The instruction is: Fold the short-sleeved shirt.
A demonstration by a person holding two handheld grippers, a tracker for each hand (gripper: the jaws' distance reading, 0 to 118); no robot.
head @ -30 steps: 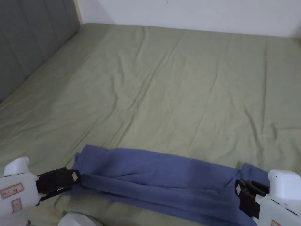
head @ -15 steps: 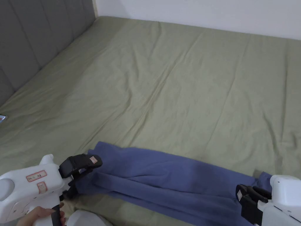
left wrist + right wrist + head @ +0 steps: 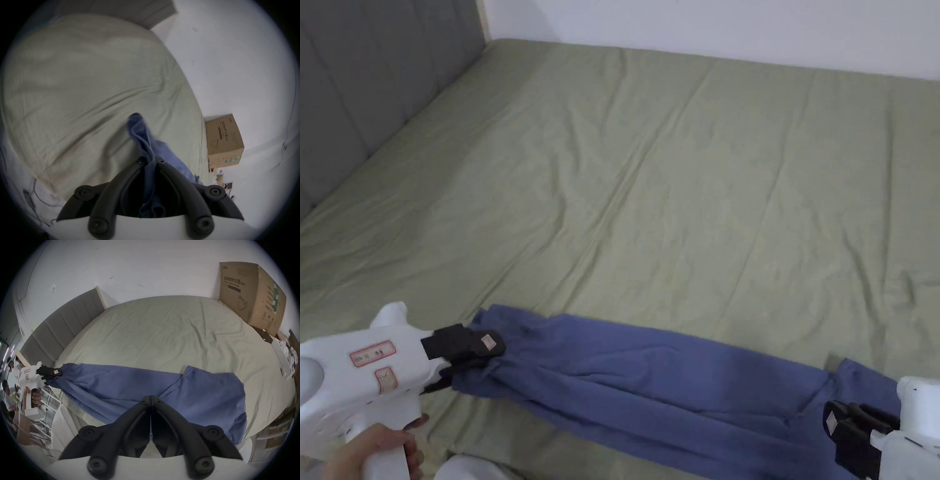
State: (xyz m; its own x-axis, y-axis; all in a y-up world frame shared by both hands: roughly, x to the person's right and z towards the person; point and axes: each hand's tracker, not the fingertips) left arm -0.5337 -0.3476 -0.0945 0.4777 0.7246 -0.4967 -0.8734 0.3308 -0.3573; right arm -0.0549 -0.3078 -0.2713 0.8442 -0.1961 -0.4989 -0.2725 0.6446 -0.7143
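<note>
Since a second ago the left gripper (image 3: 487, 353) has lifted its end of the blue shirt (image 3: 650, 390) slightly and drawn it taut; its fingers (image 3: 138, 164) are clamped on bunched cloth. The right gripper (image 3: 151, 398) has its fingers pressed together on the shirt's opposite end. Judgement: the shirt, already narrowed to a long band, is being stretched before the next fold. It lies along the near edge of the green bed (image 3: 675, 187). A grey headboard (image 3: 369, 81) stands beside the bed, a cardboard box (image 3: 250, 293) at its far corner.

Soft, even indoor light, no hard shadows; my gripper views curve and darken at their edges, left view motion-blurred.
</note>
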